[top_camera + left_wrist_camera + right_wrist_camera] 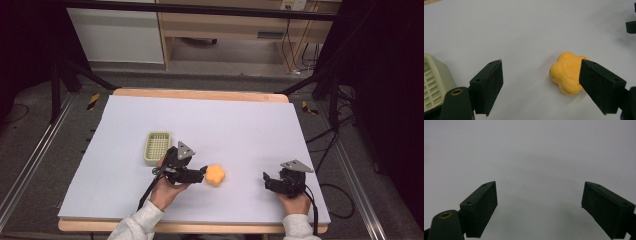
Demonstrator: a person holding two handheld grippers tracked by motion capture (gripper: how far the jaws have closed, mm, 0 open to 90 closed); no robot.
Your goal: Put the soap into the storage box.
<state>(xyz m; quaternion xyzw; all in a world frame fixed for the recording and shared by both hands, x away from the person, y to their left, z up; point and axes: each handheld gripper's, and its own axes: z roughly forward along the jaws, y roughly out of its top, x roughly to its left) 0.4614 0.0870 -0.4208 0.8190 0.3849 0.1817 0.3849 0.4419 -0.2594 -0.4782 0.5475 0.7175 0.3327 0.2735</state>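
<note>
Matt, waxy yellow flower-shaped block (567,73)

A yellow-orange flower-shaped soap (567,73) lies flat on the white table near its front edge.

Orange-yellow flower-shaped soap (567,73) is showing dark specks, pale green basket (157,148) is showing a grid pattern, sheet (210,125) is appearing light lavender-white, both grippers' pads (491,87) are appearing black.
</note>
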